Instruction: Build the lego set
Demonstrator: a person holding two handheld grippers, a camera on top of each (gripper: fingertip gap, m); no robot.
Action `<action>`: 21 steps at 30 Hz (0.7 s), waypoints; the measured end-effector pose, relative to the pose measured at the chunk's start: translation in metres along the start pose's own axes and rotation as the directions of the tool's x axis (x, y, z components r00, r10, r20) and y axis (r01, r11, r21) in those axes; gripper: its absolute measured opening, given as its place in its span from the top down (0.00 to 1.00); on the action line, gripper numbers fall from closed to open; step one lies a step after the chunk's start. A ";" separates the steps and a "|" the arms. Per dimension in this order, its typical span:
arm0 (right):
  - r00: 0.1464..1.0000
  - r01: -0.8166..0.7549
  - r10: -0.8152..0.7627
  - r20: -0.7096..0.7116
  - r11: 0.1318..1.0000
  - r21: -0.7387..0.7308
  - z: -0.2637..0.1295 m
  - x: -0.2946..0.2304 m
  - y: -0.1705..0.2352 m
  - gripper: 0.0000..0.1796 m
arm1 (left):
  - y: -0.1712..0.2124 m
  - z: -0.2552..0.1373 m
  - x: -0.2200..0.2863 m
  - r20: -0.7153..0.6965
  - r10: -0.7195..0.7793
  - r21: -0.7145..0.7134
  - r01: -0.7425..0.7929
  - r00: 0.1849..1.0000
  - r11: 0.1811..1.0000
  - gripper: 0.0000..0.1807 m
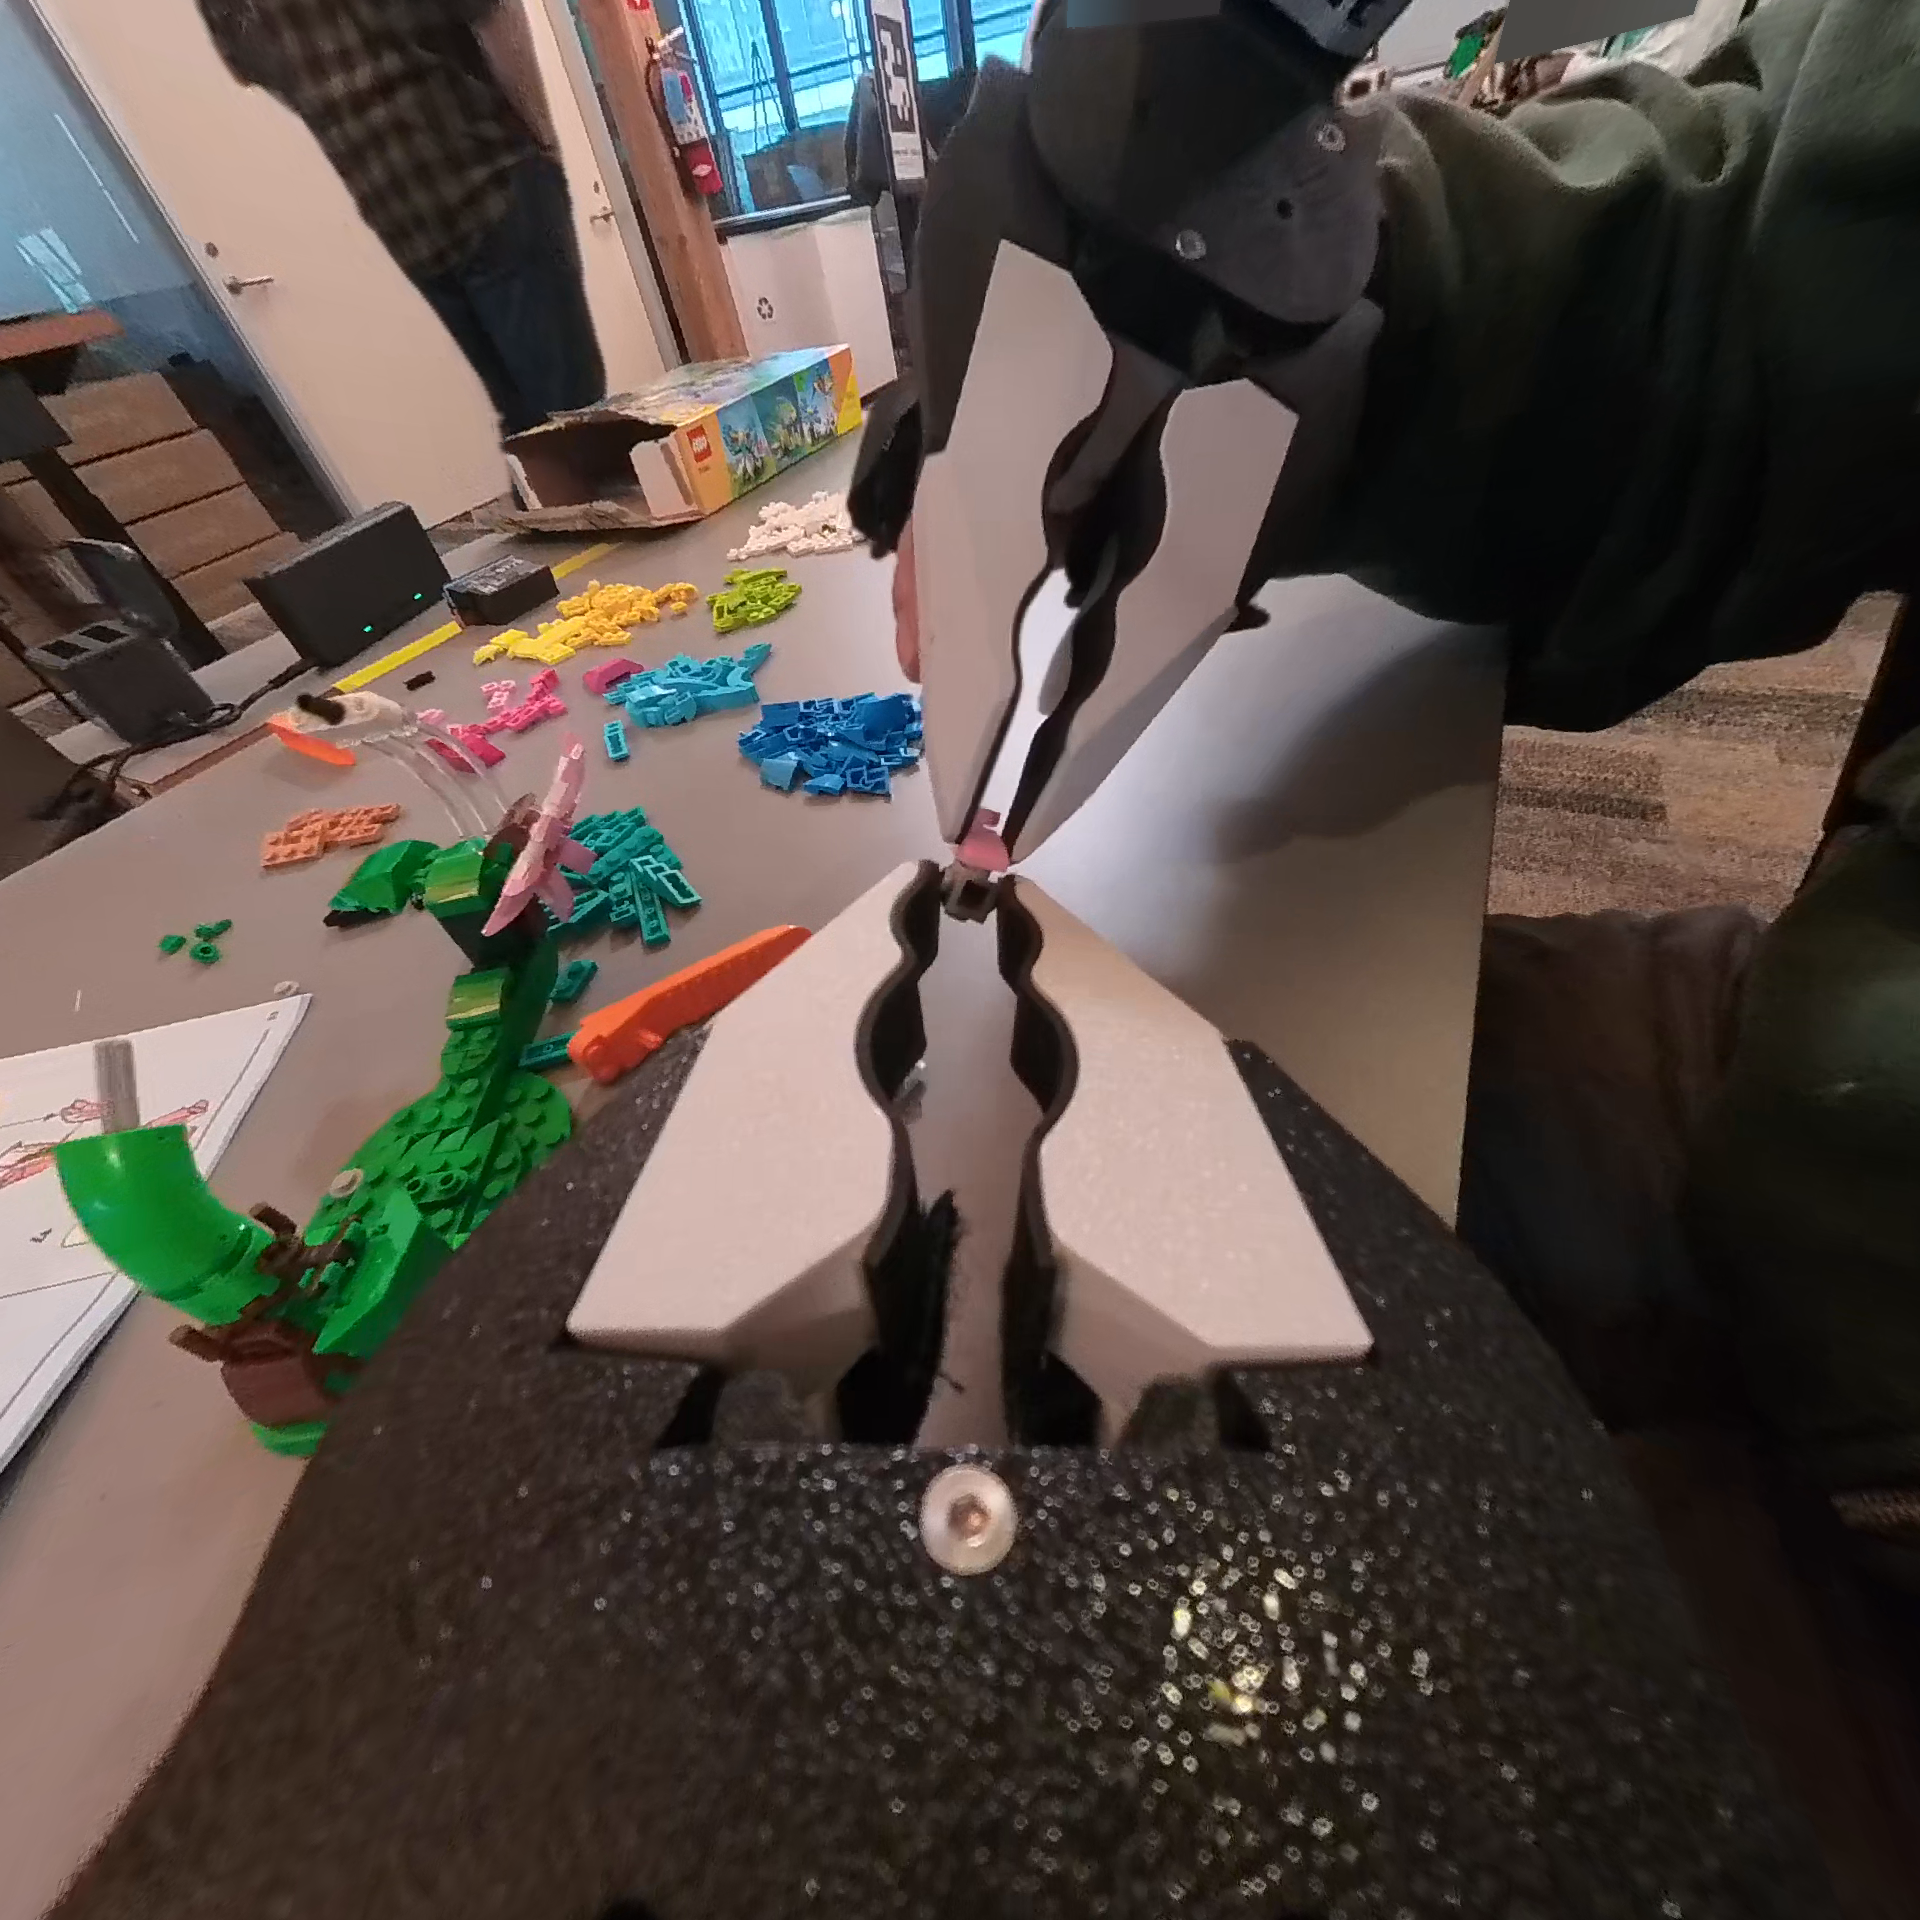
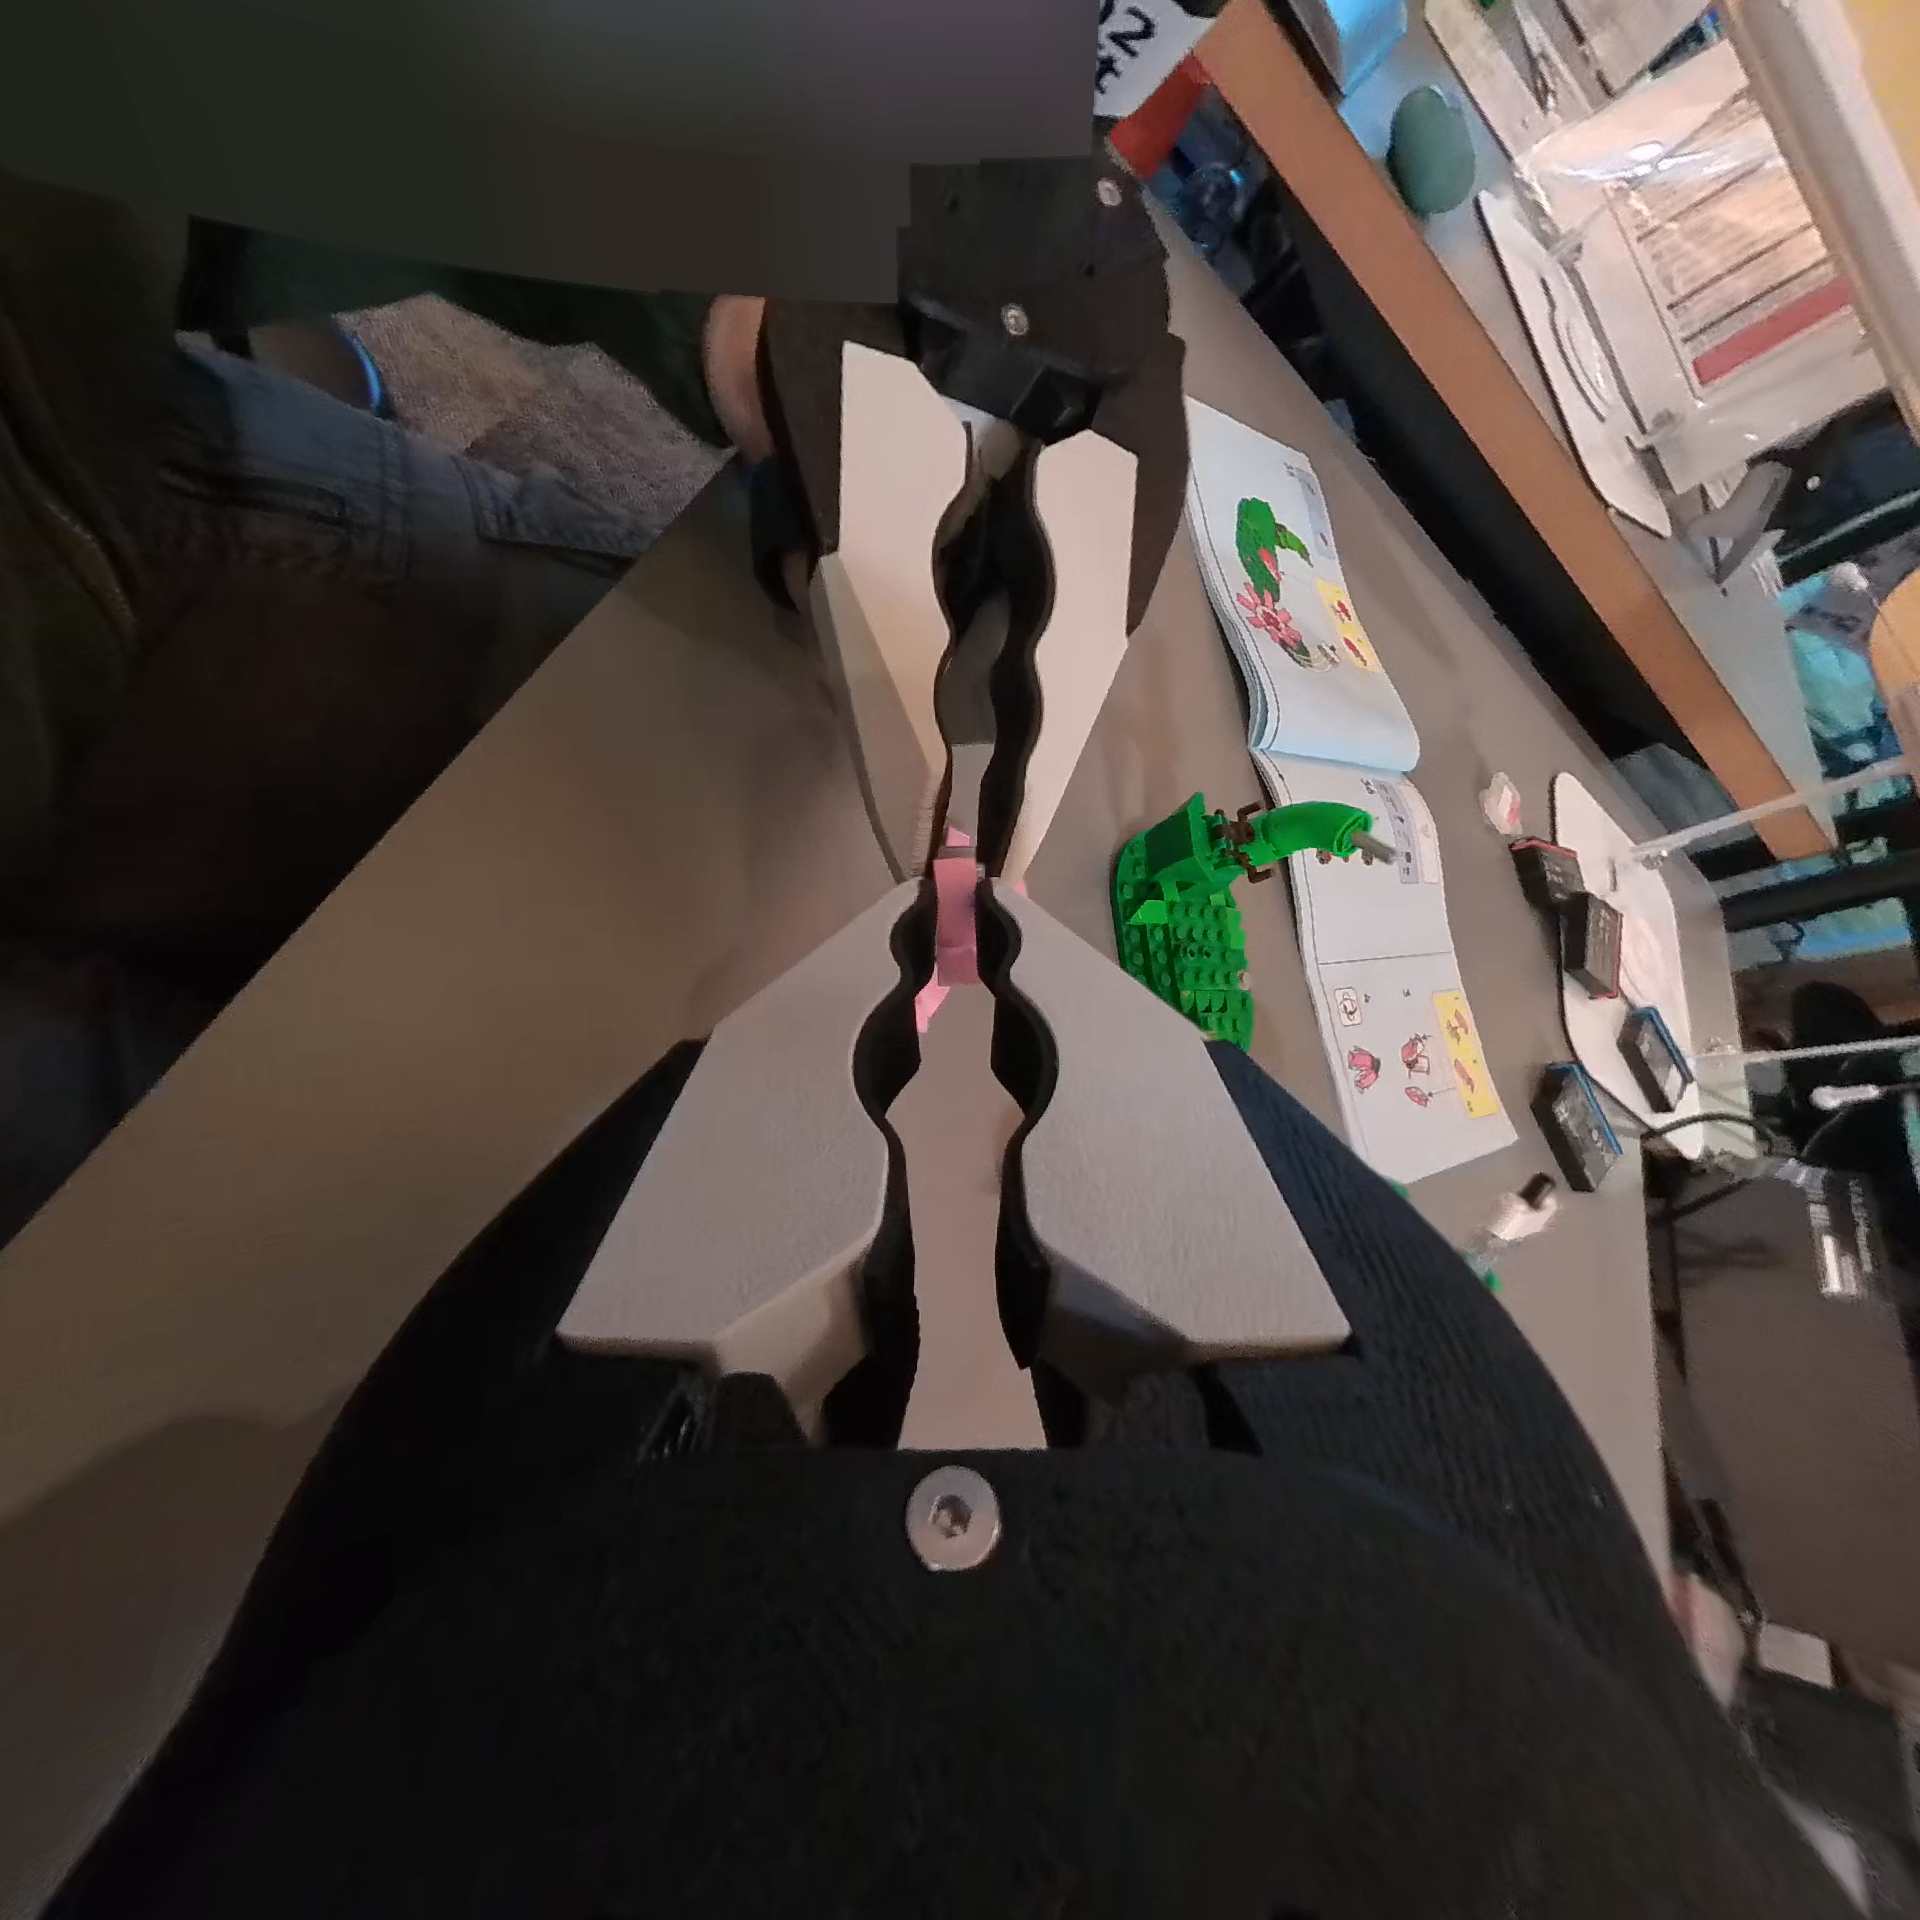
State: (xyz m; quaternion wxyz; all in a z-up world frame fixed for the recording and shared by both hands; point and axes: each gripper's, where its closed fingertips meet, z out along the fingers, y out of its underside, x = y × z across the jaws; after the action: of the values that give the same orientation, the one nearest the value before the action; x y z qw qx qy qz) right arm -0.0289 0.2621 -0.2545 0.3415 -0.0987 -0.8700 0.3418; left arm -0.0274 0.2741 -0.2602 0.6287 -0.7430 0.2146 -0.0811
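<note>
My left gripper [image 1: 966,883] is shut on a small dark grey piece [image 1: 964,900] and holds it above the table. My right gripper [image 1: 982,831] comes down from above, shut on a pink piece [image 1: 983,852] that touches the grey piece tip to tip. In the right wrist view my right gripper [image 2: 954,891] pinches the pink piece [image 2: 954,940], and the left gripper [image 2: 961,844] meets it from the far side. The green lego build [image 1: 457,1101] with a pink flower [image 1: 545,842] stands to the left; it also shows in the right wrist view [image 2: 1184,920].
Sorted brick piles lie on the grey table [image 1: 1299,935]: blue [image 1: 831,738], turquoise [image 1: 686,686], yellow [image 1: 592,618], teal [image 1: 644,873]. An orange brick separator [image 1: 686,997], an open instruction booklet [image 2: 1382,935], the lego box [image 1: 748,426] and black batteries [image 2: 1590,935] lie around. A person [image 1: 447,156] stands behind. Left and right tips are no more than a few centimetres apart.
</note>
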 end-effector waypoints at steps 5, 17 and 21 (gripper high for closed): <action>0.997 -0.077 0.076 -0.019 0.996 -0.050 0.002 0.001 0.004 0.97 | 0.003 0.002 -0.003 0.031 0.021 -0.026 -0.020 0.999 0.999 0.95; 0.993 -0.081 0.072 -0.090 0.991 -0.104 0.004 0.007 0.005 0.97 | 0.003 0.001 -0.009 0.067 0.008 -0.034 -0.006 0.998 0.999 0.95; 0.991 -0.086 0.073 -0.116 0.991 -0.105 0.005 0.009 0.007 0.97 | 0.005 0.002 -0.011 0.079 -0.009 -0.034 0.012 0.997 0.999 0.95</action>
State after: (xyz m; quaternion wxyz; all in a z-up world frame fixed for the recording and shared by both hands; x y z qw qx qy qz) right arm -0.0397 0.2681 -0.2572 0.3699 -0.1709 -0.8623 0.3007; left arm -0.0379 0.2799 -0.2632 0.6235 -0.7574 0.1870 -0.0512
